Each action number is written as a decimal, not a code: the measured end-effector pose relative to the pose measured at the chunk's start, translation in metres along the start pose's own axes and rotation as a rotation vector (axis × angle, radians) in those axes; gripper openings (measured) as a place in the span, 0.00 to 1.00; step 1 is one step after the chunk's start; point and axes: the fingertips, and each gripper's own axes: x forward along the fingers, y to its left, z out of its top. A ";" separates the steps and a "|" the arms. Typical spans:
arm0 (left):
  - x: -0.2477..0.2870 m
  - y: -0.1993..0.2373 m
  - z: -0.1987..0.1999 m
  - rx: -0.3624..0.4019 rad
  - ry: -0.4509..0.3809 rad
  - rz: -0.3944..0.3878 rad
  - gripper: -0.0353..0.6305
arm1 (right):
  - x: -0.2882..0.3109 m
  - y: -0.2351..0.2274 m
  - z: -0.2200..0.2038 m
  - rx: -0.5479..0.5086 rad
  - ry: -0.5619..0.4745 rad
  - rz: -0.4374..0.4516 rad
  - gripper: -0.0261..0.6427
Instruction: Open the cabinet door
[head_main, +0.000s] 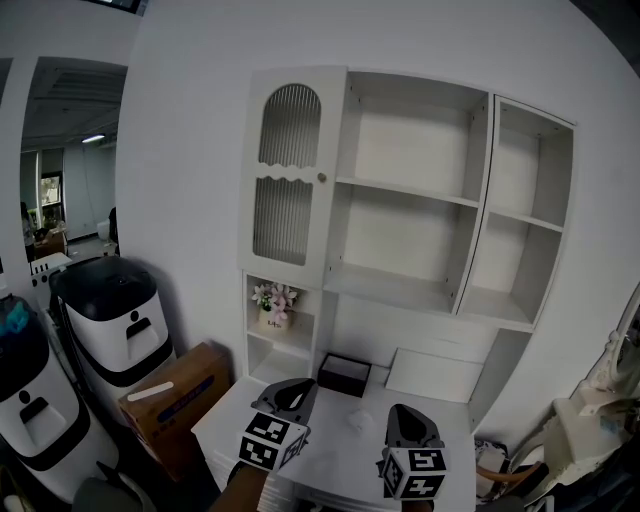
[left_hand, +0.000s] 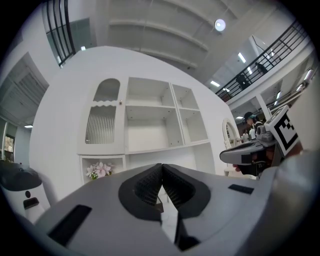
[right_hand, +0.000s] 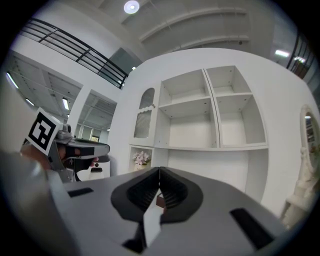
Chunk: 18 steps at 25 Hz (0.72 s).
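Note:
A white cabinet door (head_main: 292, 175) with an arched ribbed glass pane and a small round knob (head_main: 322, 178) stands closed at the left of a white wall shelf unit (head_main: 420, 205). The same door (left_hand: 102, 117) appears in the left gripper view, and the door (right_hand: 144, 120) in the right gripper view. My left gripper (head_main: 287, 393) and right gripper (head_main: 408, 418) hover low over the white desk (head_main: 345, 445), well below the door. Both are shut with nothing between the jaws. From the gripper views, the left gripper (left_hand: 162, 166) and right gripper (right_hand: 159, 170) have tips meeting.
A small pot of pink flowers (head_main: 275, 303) sits in the niche under the door. A dark box (head_main: 344, 375) and a white slab (head_main: 433, 376) lie on the desk. Two white-and-black bins (head_main: 115, 320) and a cardboard box (head_main: 176, 395) stand on the floor at left.

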 end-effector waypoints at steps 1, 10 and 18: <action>0.000 -0.001 -0.001 0.003 0.006 0.002 0.07 | 0.000 0.000 0.000 -0.004 0.002 0.007 0.07; 0.019 0.024 -0.015 0.015 0.029 0.030 0.07 | 0.032 0.001 -0.011 -0.010 0.034 0.033 0.07; 0.080 0.101 -0.025 0.000 0.009 -0.003 0.07 | 0.125 0.011 -0.002 -0.026 0.016 -0.007 0.07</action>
